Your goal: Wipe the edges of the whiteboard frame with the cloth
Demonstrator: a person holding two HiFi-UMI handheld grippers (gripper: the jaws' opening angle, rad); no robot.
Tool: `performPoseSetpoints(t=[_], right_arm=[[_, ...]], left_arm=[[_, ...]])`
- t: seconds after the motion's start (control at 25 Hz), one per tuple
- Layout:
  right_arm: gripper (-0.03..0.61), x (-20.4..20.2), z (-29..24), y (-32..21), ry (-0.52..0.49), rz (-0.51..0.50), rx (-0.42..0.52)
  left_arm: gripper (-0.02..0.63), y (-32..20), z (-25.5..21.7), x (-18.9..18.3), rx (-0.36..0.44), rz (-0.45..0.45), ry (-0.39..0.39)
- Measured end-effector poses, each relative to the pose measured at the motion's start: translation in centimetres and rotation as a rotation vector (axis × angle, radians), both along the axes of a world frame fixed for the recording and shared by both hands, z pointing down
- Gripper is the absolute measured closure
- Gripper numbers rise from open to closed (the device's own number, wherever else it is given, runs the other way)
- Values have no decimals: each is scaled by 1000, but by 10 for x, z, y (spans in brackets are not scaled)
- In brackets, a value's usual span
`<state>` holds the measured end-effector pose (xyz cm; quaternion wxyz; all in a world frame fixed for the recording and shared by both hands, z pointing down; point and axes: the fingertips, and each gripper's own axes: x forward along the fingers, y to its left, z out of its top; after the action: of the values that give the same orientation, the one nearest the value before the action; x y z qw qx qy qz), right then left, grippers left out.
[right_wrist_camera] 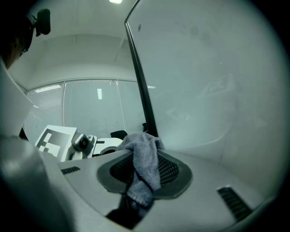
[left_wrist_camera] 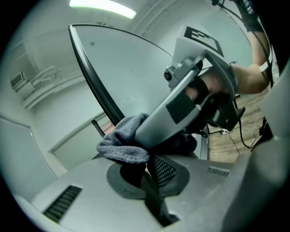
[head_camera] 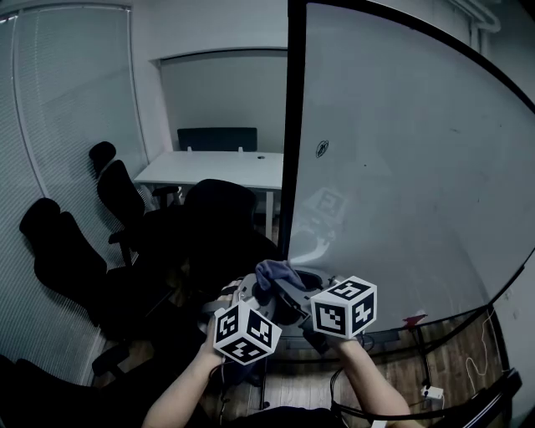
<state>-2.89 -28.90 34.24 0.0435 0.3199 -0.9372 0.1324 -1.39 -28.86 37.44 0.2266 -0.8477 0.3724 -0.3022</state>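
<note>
We found cloth (right_wrist_camera: 146, 158) pinched by right claw (right_wrist_camera: 142, 181) and left claw (left_wrist_camera: 145, 174) beside whiteboard frame (head_camera: 291, 150); wiping seemingly unstarted. Next: press cloth against frame edge.

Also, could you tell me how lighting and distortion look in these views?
Head view: dim, and the fisheye bows the whiteboard frame. Left gripper view: the ceiling light is blown out. Right gripper view: cloth sharp, corners vignetted black.
</note>
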Motion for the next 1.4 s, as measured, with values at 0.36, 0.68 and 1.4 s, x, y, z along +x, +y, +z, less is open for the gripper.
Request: performPoseSetpoints(t=[0.36,0.68,1.4], right_arm=[[476,-1,-27,0,26,-3,63],[476,-2,-52,1,68,19,146],[476,-5,-89,3,226,46,309]], left_arm=[[600,-2,-27,0,57,7,12],[600,-3,-51,0,102,12,24],[600,-5,-85,0,162,38,-31]])
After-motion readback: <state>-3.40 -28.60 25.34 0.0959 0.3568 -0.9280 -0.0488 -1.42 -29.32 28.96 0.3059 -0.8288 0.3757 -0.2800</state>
